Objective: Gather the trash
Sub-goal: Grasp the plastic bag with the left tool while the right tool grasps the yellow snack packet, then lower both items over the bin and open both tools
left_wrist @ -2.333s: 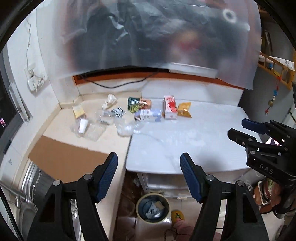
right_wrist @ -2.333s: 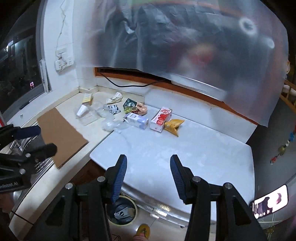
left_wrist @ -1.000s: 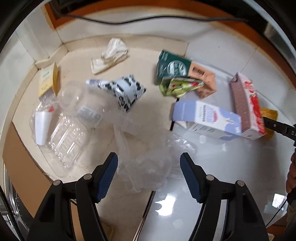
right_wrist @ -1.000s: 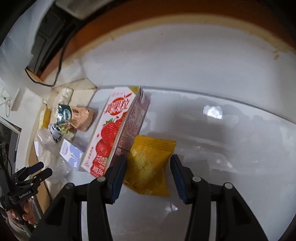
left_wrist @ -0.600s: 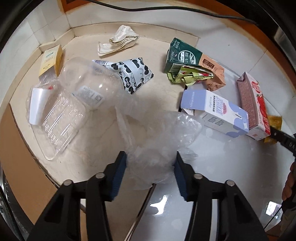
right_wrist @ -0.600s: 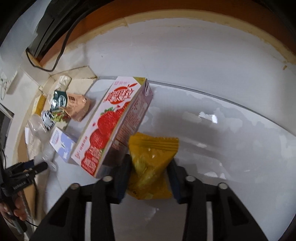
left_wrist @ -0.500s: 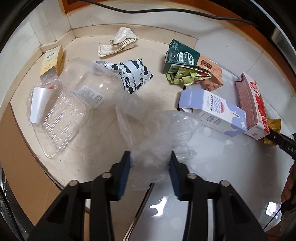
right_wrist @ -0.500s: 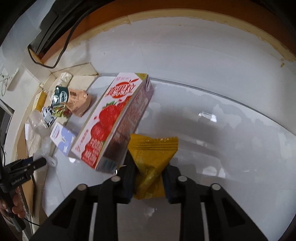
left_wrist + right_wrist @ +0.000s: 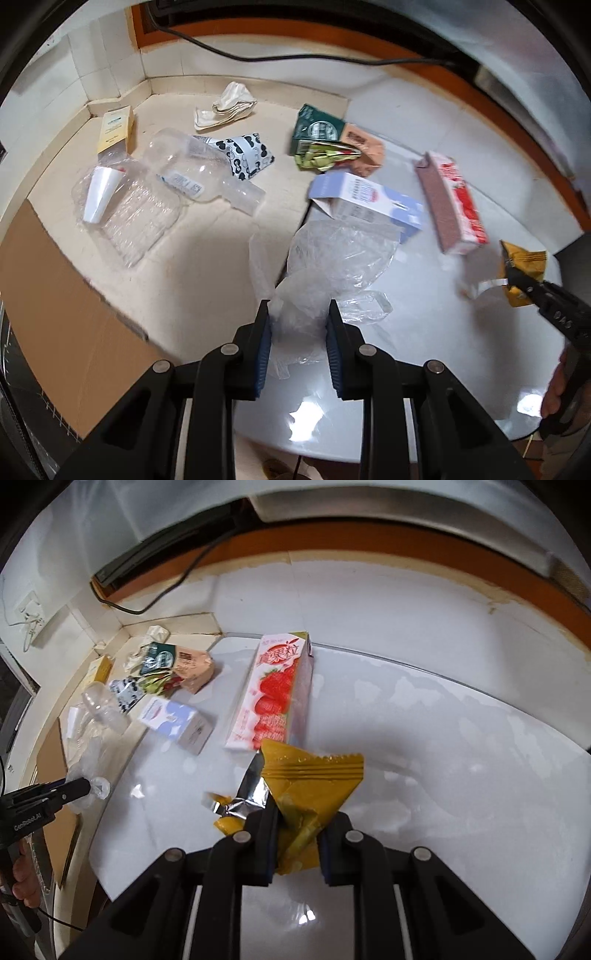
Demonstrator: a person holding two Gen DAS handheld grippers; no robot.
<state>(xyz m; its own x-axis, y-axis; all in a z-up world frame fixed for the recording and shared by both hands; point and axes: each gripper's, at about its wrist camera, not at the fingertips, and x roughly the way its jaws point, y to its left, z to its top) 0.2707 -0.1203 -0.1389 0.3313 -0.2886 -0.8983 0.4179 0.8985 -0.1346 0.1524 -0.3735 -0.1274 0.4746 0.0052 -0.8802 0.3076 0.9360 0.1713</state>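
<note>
A crumpled clear plastic bag [image 9: 340, 254] hangs over the seam between the beige counter [image 9: 207, 266] and the white tabletop [image 9: 461, 775]. My left gripper [image 9: 298, 314] has its near end between the blue pads, and the jaws are closing on it. A yellow snack wrapper [image 9: 314, 779] with a torn silver flap sits pinched in my right gripper [image 9: 301, 823], whose jaws are also closing, just in front of the strawberry carton [image 9: 273, 690]. From the left wrist view, the right gripper [image 9: 517, 280] holds the wrapper [image 9: 524, 258] clear of the tabletop.
Litter lies behind: a blue-white carton [image 9: 365, 203], green packet [image 9: 317, 129], patterned wrapper [image 9: 247, 155], clear bottle [image 9: 192, 173], clear tray [image 9: 136, 218], white cup [image 9: 98, 192], crumpled paper [image 9: 229, 107], yellow box [image 9: 116, 129]. A cardboard sheet [image 9: 66, 332] covers the counter's near left.
Both grippers went from open to closed, the left on the plastic bag, the right on the yellow wrapper. Both have drawn back and up, lifting their items.
</note>
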